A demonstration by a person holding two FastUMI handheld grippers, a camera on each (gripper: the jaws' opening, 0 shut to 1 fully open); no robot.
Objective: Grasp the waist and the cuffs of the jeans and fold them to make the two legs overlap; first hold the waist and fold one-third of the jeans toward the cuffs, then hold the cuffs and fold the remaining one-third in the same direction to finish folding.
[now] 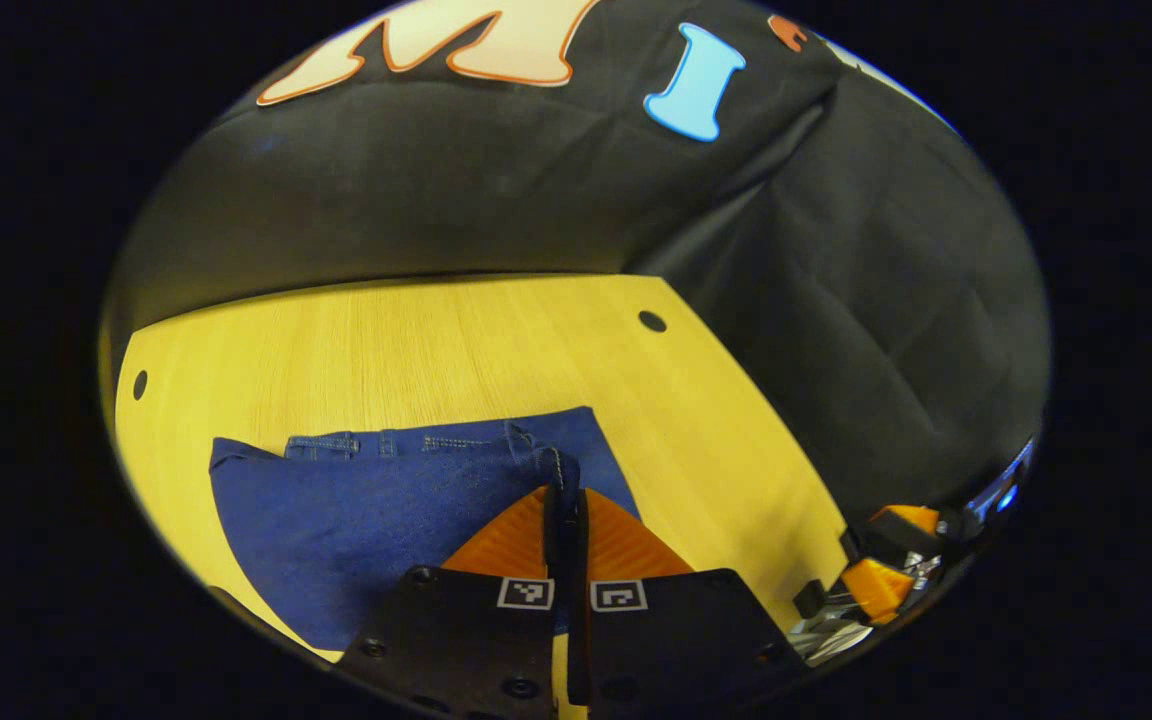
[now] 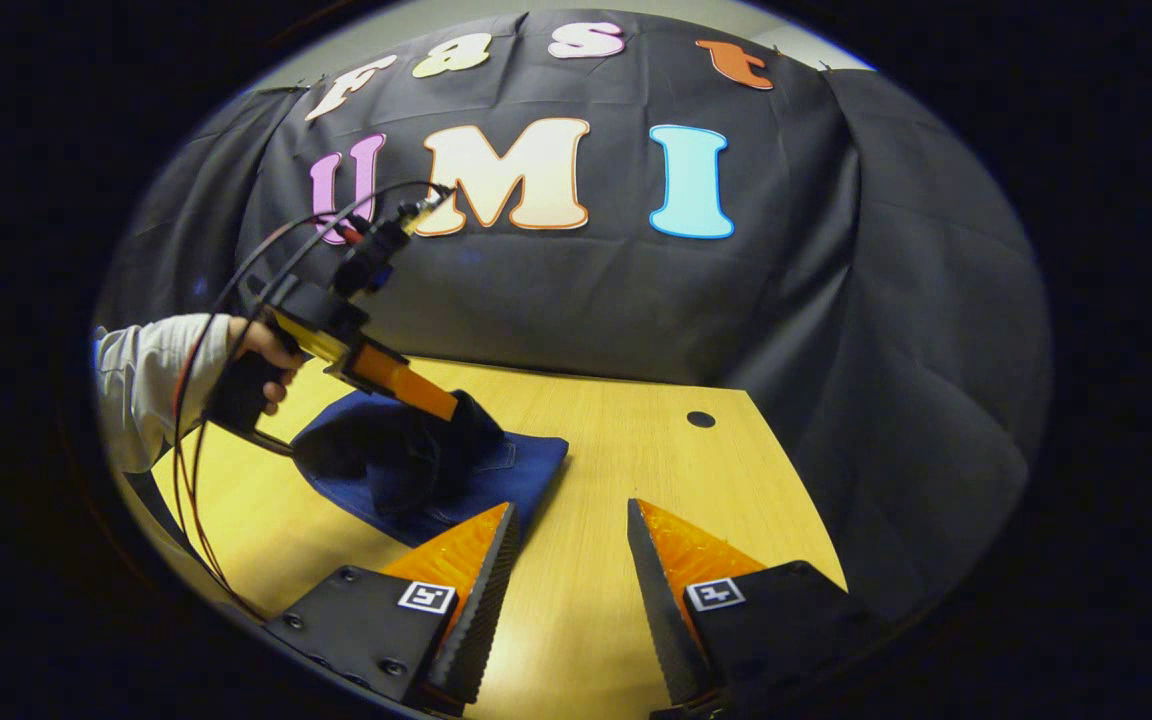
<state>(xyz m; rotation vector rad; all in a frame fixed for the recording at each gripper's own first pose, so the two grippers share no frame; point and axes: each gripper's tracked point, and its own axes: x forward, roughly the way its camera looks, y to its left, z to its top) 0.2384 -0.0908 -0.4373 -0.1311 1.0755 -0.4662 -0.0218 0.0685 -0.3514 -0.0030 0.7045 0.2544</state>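
Your left tool (image 1: 566,505) pinches a fold of the jeans (image 1: 376,510), which lie bunched on the bench (image 1: 416,340) straight ahead of it. Your right tool (image 2: 564,525) hangs spread, just right of the denim, over bare wood.

Jeans (image 1: 376,510) – denim cloth, matt, fine woven grain, stitched seams seen along the waistband. Table (image 1: 416,340) – pale wood or wood-look laminate, smooth, straight grain lines, slight sheen under the light. Wall (image 2: 836,330) – matt cloth, creased and draped in soft folds. Left gripper (image 1: 566,500): finger faces ribbed, looks like plastic; mount plates dark, matt, w/ screw heads and printed tag stickers. Right gripper (image 2: 566,530): same ribbed faces, toothed inner edges. Sleeve (image 2: 141,385) – soft knit-like cloth, matt. Cables (image 2: 236,300) – thin, smooth, slightly glossy.
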